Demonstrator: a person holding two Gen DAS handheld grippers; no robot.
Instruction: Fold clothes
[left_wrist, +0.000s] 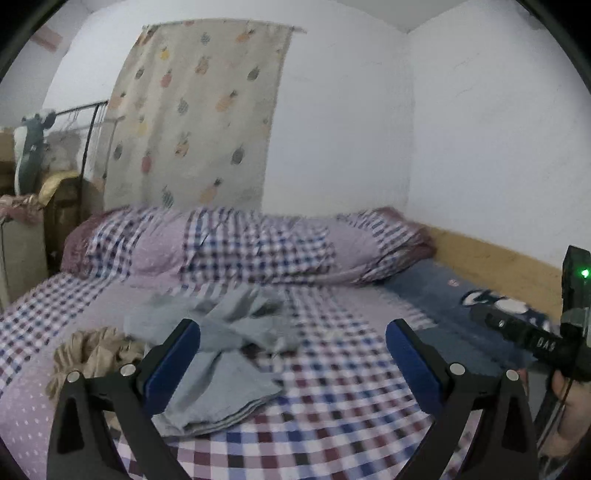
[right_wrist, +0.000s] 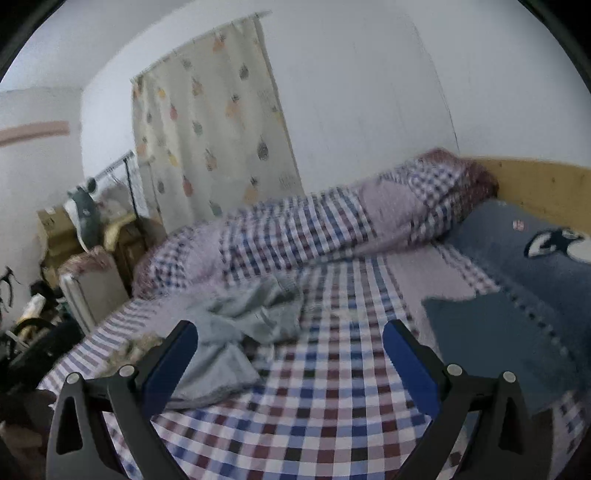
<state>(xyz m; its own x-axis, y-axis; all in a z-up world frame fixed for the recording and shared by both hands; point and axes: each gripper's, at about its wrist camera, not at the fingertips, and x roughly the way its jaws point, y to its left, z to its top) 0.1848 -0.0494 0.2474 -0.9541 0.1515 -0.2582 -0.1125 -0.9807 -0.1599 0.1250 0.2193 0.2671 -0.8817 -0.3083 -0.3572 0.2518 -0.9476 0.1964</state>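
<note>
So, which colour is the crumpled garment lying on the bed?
The crumpled garment is pale grey-blue, clearest in the left wrist view.

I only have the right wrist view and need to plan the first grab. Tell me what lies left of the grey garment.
Observer: A crumpled tan garment lies on the bed, against the grey garment's left side.
Operator: Report the left gripper.
Observer: The left gripper is open and empty, above the checked sheet.
Operator: Say what is at its right.
Observer: A black tool body with a green light, held in a hand.
</note>
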